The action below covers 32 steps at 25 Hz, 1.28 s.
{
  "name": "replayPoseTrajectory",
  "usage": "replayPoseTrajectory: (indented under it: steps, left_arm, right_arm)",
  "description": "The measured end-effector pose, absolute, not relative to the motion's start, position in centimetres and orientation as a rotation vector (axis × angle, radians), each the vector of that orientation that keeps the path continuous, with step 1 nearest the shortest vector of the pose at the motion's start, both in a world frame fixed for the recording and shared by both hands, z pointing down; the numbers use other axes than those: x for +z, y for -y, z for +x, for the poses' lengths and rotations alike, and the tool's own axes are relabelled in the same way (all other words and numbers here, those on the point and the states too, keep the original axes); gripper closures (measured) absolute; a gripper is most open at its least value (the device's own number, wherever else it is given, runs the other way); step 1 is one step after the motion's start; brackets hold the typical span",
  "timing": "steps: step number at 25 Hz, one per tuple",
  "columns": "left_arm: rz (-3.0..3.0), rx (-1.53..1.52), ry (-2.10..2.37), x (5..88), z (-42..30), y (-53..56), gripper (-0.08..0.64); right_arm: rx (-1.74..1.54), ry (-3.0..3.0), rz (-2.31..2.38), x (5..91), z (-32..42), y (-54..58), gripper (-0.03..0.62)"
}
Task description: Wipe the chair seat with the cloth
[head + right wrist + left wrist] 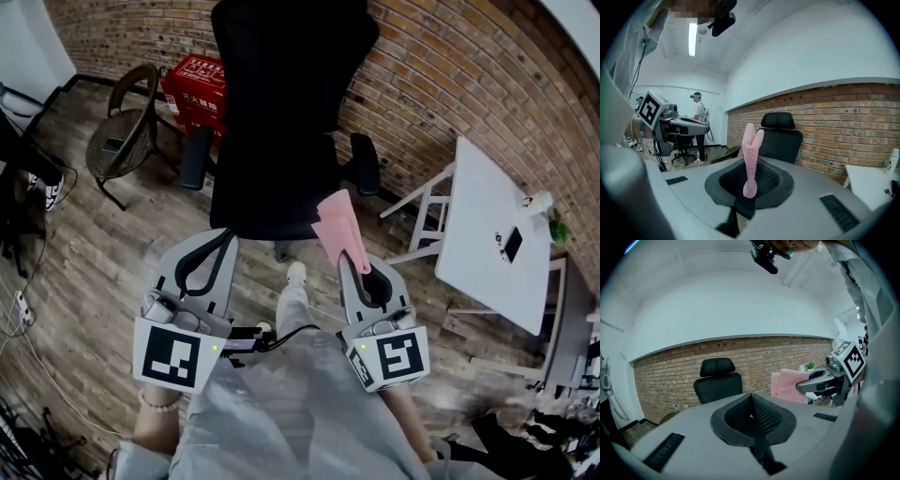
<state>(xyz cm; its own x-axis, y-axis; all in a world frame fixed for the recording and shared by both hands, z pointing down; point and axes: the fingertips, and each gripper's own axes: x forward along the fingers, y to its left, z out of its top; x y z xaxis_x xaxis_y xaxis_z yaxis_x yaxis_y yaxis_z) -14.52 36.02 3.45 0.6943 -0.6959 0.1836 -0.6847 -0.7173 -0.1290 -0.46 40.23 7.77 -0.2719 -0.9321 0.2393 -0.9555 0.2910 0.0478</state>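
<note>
A black office chair [272,122] stands before me against the brick wall, its seat [267,202] just ahead of both grippers. My right gripper [361,265] is shut on a folded pink cloth [340,228] that sticks out over the seat's right front corner. The cloth [750,154] stands upright between the right gripper's jaws, with the chair [780,136] behind it. My left gripper [208,246] is shut with nothing in it, near the seat's left front edge. In the left gripper view the chair [717,380] stands ahead and the pink cloth [787,384] shows to the right.
A white table [492,234] stands at the right. A wicker chair [127,127] and a red box [194,89] lie at the back left. The floor is wood planks, with cables [28,328] at the left. A person [697,124] stands far off in the right gripper view.
</note>
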Motion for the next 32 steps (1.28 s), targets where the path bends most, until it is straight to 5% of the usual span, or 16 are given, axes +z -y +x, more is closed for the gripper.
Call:
replayPoseTrajectory:
  steps: [32]
  left_arm:
    - [-2.712, -0.373, -1.45, 3.7, -2.2, -12.3, 0.541]
  right_arm:
    - [0.133, 2.511, 1.472, 8.9, 11.7, -13.6, 0.538]
